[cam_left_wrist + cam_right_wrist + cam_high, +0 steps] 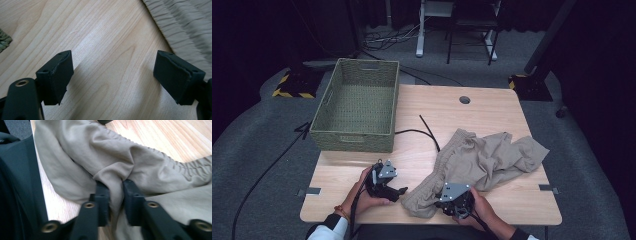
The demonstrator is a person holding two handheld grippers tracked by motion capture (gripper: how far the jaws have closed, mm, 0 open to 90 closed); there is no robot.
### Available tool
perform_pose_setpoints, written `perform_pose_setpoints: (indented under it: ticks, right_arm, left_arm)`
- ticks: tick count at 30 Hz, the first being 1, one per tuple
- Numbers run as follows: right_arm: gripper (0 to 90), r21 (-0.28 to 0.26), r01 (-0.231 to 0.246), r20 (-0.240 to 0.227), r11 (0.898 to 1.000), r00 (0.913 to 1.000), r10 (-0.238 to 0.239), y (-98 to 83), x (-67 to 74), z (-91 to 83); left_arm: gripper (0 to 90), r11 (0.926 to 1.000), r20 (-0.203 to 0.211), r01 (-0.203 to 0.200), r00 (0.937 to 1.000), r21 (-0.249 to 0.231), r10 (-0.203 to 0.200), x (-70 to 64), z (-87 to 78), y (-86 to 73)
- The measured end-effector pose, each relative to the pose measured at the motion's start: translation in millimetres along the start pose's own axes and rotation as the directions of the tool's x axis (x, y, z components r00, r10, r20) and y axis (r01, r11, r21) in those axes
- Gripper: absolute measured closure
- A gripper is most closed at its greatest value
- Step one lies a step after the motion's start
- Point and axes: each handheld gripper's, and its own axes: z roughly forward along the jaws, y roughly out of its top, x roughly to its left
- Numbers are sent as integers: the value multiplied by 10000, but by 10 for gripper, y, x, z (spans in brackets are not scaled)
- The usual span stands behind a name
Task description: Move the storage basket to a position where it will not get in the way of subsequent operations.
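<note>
Crumpled beige cotton shorts (477, 162) lie on the light wooden table (492, 107), at its near right part. The right gripper (116, 192) pinches a fold of them; the left gripper (113, 75) stands spread over bare wood beside a green woven basket (357, 107).

basket (357, 107) left, garment (479, 160) right, on table (492, 107)

Khaki shorts (482, 160) with a gathered elastic waistband (160, 157), lying crumpled and spread across the right half of the wooden counter (437, 107). The near-left edge is bunched into a raised fold, pinched between the fingers (101, 195) of the right gripper (115, 192).
</note>
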Motion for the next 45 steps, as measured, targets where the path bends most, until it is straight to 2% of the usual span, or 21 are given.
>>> perform_pose_setpoints:
  ticks: [3, 7, 10, 13, 14, 16, 17, 20, 23, 25, 28, 30, 34, 35, 36, 37, 38, 39, 40, 42, 45]
  right_arm:
    - [811, -152, 263, -24, 9995, 9996, -264, 19, -41, -136]
    - [814, -901, 136, 95, 9958, 9999, -128, 20, -122, -495]
    - [813, -1604, -23, 559, 9870, 9984, 114, 3, -196, -801]
    - [810, -2011, -317, 770, 9791, 9959, 481, -58, -270, -1033]
    - [810, -2028, -429, 805, 9783, 9949, 603, -92, -290, -1080]
    - [809, -1871, -513, 643, 9810, 9959, 643, -183, -313, -1131]
    - [809, -1823, -562, 614, 9816, 9958, 685, -215, -314, -1136]
    - [808, -1660, -826, 526, 9827, 9943, 925, -331, -334, -1127]
    - [807, -1564, -873, 460, 9838, 9944, 955, -404, -355, -1137]
    - [807, -1559, -875, 359, 9839, 9949, 941, -431, -361, -1144]
    - [806, -1562, -876, 186, 9838, 9956, 916, -452, -372, -1130]
    - [806, -1486, -834, 103, 9854, 9963, 859, -461, -374, -1098]
    - [808, -1389, -809, 162, 9870, 9963, 839, -473, -379, -1078]
    - [812, -1411, -861, 188, 9863, 9958, 896, -479, -391, -1082]
    - [817, -1457, -926, 228, 9850, 9950, 969, -487, -407, -1091]
    - [824, -1498, -995, 282, 9837, 9941, 1049, -498, -424, -1103]
    - [833, -1552, -1076, 357, 9820, 9928, 1145, -510, -445, -1118]
    - [838, -1606, -1139, 412, 9804, 9917, 1220, -523, -464, -1135]
    - [842, -1639, -1196, 419, 9792, 9909, 1280, -537, -484, -1151]
    - [854, -1779, -1387, 574, 9742, 9869, 1510, -569, -527, -1186]
    - [872, -1949, -1488, 975, 9695, 9806, 1701, -605, -570, -1241]
  left_arm:
    - [169, 9999, -107, 112, 9999, -7, -112, -30, 15, 18]
    - [212, 9995, -410, -283, 9988, -116, 278, -122, 38, 119]
    - [211, 9970, -345, -534, 9981, -569, 514, -204, 57, 276]
    - [209, 9885, -253, -1109, 9937, -1024, 1089, -311, 98, 526]
    - [209, 9829, -334, -1423, 9897, -1166, 1393, -354, 117, 621]
    - [208, 9716, 9, -1877, 9818, -1439, 1898, -434, 177, 807]
    - [205, 9640, 156, -2183, 9747, -1520, 2232, -479, 241, 911]
    - [202, 9516, 345, -2701, 9600, -1468, 2779, -549, 438, 1097]
    - [203, 9324, 364, -3314, 9398, -1444, 3397, -588, 666, 1248]
    - [203, 9273, 555, -3392, 9346, -1584, 3514, -591, 796, 1326]
    - [199, 9281, 731, -3476, 9305, -1337, 3590, -590, 999, 1431]
    - [235, 9395, 968, -3231, 9375, -1137, 3341, -572, 1085, 1468]
    - [303, 9545, 1612, -2852, 9415, -866, 2960, -513, 1203, 1505]
    - [367, 9517, 1740, -3005, 9357, -628, 3070, -512, 1223, 1511]
    - [517, 9408, 1572, -3387, 9285, -128, 3365, -526, 1253, 1509]
    - [609, 9382, 1355, -3461, 9292, -72, 3438, -535, 1277, 1494]
    - [673, 9437, 1649, -3306, 9303, -99, 3277, -518, 1282, 1494]
    - [719, 9464, 1692, -3227, 9322, -125, 3200, -506, 1286, 1492]
    - [755, 9501, 1521, -3118, 9388, -69, 3092, -497, 1289, 1492]
    - [842, 9516, 1680, -3072, 9378, -58, 3038, -473, 1295, 1498]
    - [899, 9435, 1507, -3310, 9336, 153, 3251, -494, 1288, 1513]
